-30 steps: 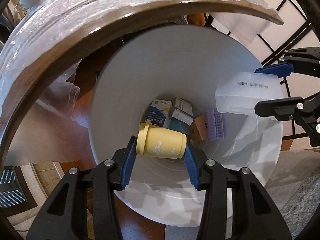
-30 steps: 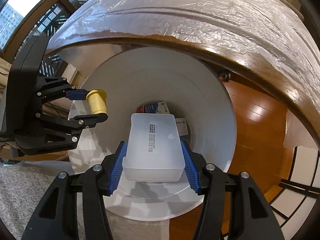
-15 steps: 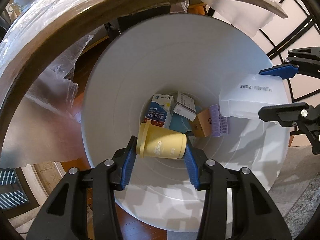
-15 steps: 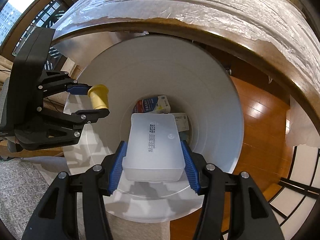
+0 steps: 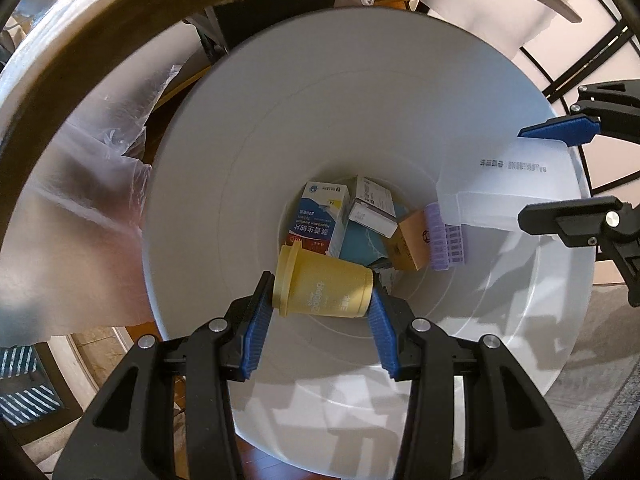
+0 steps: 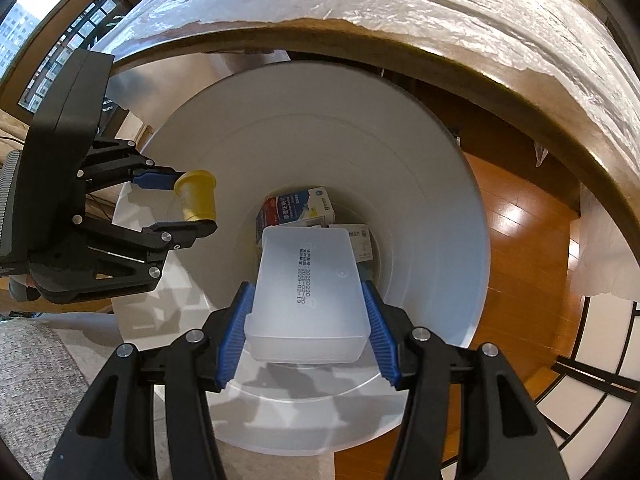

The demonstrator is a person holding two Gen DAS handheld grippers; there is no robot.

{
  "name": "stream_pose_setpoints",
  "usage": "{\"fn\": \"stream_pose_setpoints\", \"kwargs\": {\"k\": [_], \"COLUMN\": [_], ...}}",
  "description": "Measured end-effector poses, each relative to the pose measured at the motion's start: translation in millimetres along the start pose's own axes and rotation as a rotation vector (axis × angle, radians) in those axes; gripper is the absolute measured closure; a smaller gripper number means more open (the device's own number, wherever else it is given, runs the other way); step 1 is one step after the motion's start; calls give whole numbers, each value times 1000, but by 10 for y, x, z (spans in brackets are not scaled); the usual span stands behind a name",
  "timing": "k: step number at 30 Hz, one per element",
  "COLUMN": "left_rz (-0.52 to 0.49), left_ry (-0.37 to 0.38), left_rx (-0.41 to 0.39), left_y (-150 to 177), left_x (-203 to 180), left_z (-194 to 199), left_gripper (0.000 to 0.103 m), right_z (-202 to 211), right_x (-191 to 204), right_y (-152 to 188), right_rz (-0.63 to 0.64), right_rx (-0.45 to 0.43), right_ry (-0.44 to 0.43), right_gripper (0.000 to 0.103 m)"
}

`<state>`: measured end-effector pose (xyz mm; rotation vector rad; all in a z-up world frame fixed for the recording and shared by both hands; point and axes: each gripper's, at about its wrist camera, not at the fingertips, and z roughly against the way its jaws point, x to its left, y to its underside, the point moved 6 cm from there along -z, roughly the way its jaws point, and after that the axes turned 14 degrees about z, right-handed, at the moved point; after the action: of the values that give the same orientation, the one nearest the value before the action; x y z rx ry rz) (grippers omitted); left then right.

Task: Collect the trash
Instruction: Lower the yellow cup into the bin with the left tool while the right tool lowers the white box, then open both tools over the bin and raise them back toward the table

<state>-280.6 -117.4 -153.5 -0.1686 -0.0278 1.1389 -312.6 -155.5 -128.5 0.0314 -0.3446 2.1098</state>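
My left gripper [image 5: 322, 300] is shut on a yellow cup [image 5: 322, 286], held sideways over the mouth of a white trash bin [image 5: 248, 168]. My right gripper [image 6: 306, 320] is shut on a clear plastic box [image 6: 306, 284], held over the same bin [image 6: 424, 184]. Each gripper shows in the other's view: the right one with the box [image 5: 508, 196] at the right, the left one with the cup [image 6: 196, 196] at the left. Several cartons lie at the bin's bottom, among them a blue and white one [image 5: 318, 220], a brown box [image 5: 410, 240] and a purple rack [image 5: 446, 240].
A round wooden table edge covered in plastic film [image 6: 400, 16] arches above the bin. Plastic film hangs at the left [image 5: 68, 208]. Wooden floor [image 6: 520, 248] lies to the right of the bin and grey carpet [image 6: 36, 380] to the left. Black lattice framing [image 5: 568, 64] stands behind.
Both grippers have moved closer to the bin's mouth, so the bin fills more of each view. Both still hold their objects.
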Motion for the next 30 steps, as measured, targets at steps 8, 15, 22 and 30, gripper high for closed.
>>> {"fn": "stream_pose_setpoints", "kwargs": {"k": [8,15,22,30], "left_rz": [-21,-46,-17,64], "left_ry": [-24,-23,-25,49], "left_rx": [-1,-83,-118,-377], "left_y": [-13,-70,-120,-530], "left_x": [-12,-70,-12,121], "left_z": [-30,78,249,1442], "left_gripper": [56,17,17,7], "right_z": [-58,-8,304,1338], "right_x": [-10,29,-64,-338], "right_y": [-19,-27,16,-343], "right_rz": [1,42,-29,-114], "right_rx": [3,-18,-81,-344], "right_ry": [4,43,58,131], "right_gripper": [50,39,27,13]}}
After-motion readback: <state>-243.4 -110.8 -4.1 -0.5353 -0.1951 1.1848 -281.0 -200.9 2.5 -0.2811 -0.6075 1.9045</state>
